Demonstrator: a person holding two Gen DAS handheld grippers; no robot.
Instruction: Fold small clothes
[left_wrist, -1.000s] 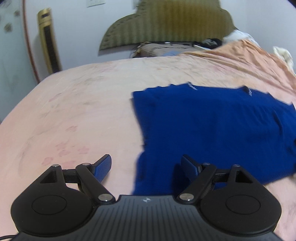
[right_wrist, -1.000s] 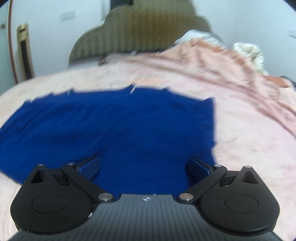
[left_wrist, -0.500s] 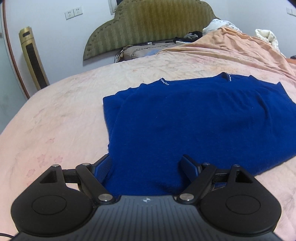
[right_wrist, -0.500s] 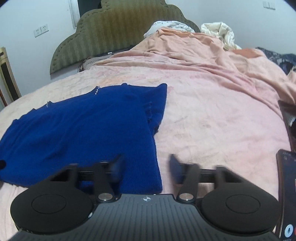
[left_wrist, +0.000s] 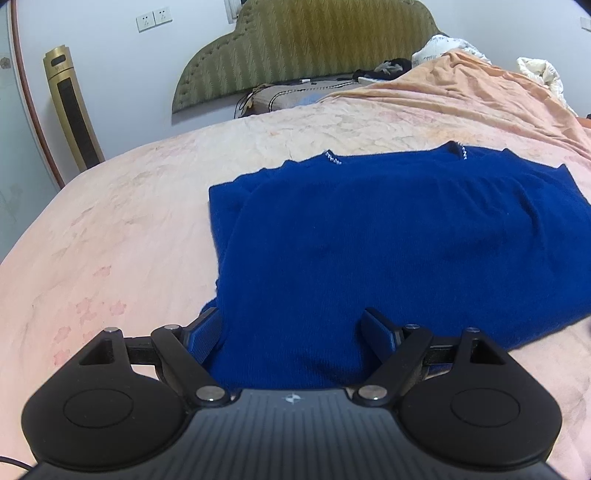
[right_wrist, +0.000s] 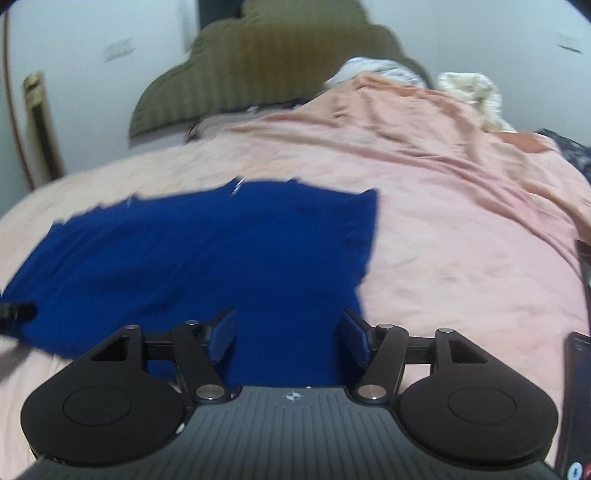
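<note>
1. Sweater, blue, is laid flat on the pink bed.
2. Left hand-held gripper is held wide over the sweater's near left corner; the cloth lies between the jaws but is not pinched.
3. Right hand-held gripper is seen opening above the near right corner, pads clear of the cloth.

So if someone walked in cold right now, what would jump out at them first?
The blue sweater, spread flat on the pink bedspread, dominates both views. The left gripper stands open at the sweater's near left corner, and the right gripper, jaws opening, is over its near right corner with cloth between them. Behind, an olive headboard stands against the wall.
</note>
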